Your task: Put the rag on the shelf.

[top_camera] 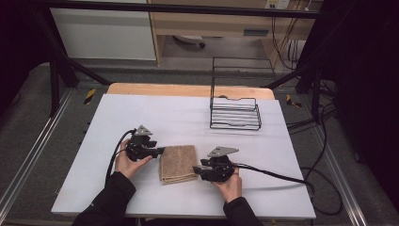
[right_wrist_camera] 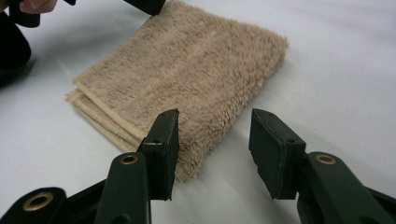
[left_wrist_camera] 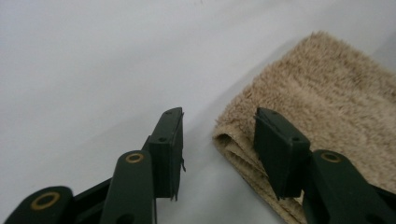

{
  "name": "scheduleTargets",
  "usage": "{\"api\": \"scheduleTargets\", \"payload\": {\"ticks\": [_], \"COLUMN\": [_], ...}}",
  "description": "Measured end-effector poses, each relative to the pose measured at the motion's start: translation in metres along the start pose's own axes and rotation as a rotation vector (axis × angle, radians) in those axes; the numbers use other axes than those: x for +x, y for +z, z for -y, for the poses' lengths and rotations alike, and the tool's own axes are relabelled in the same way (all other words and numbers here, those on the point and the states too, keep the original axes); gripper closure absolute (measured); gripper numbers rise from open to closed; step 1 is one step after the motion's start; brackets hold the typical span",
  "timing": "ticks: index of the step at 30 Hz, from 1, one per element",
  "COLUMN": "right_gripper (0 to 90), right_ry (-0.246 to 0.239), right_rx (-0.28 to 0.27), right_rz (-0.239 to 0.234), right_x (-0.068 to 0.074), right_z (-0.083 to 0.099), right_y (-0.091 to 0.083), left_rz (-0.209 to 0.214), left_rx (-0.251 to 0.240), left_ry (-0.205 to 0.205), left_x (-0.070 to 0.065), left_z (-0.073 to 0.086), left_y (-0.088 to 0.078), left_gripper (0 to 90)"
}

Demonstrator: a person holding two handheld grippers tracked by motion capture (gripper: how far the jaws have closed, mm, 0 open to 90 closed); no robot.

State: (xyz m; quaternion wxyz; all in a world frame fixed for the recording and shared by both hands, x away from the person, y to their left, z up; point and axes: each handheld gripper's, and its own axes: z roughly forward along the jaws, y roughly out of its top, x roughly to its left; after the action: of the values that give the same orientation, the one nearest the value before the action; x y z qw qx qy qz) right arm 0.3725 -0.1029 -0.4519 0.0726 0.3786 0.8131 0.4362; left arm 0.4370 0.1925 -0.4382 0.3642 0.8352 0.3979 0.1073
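- Left gripper (top_camera: 161, 150): it sits at about nine o'clock of the folded towel (top_camera: 178, 163), its tip right at the towel's left edge. In the left gripper view its jaws stand partly apart with nothing pinched; one jaw is over bare table (left_wrist_camera: 93, 70), the other over the towel's (left_wrist_camera: 327, 102) folded corner.
- Towel: a tan, fluffy cloth folded into a thick rectangle of several layers, lying flat on the white table (top_camera: 188, 117) toward its near side, between the two grippers.
- Right gripper (top_camera: 197, 170): at about four o'clock of the towel, by its near right corner. In the right gripper view its jaws are likewise half open and hold nothing; one jaw stands in front of the towel's (right_wrist_camera: 187, 79) near edge, the other over bare table beside it.
- Wire basket (top_camera: 235, 114): at about one o'clock from the towel, well apart, on the far right part of the table.
- The step in hand looks like a release or a fresh grab of the folded towel. To do it well, I would keep both grippers low and level, so that the stacked layers do not drag open.
- If gripping again, each lower jaw should slide under all the layers at a corner, not between them.
- Both hands should then lift together, so the fold stays square.
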Motion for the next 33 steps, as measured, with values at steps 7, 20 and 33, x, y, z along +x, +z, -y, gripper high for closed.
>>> {"api": "scheduleTargets", "payload": {"ticks": [7, 20, 33], "right_gripper": [58.8, 83.5, 87.0], "right_ry": [0.043, 0.092, 0.051], "right_rx": [0.001, -0.007, 0.005], "right_rz": [0.007, -0.031, -0.031], "right_x": [0.007, 0.020, -0.005], "right_z": [0.009, 0.014, -0.020], "right_y": [0.006, 0.009, -0.008], "left_rz": [0.070, 0.066, 0.050], "left_rx": [0.032, 0.045, -0.035], "left_ry": [0.040, 0.010, -0.078], "left_x": [-0.001, -0.005, -0.019], "left_z": [0.003, 0.001, 0.010], "left_y": [0.003, 0.001, -0.028], "left_gripper": [69.7, 85.6, 86.1]}}
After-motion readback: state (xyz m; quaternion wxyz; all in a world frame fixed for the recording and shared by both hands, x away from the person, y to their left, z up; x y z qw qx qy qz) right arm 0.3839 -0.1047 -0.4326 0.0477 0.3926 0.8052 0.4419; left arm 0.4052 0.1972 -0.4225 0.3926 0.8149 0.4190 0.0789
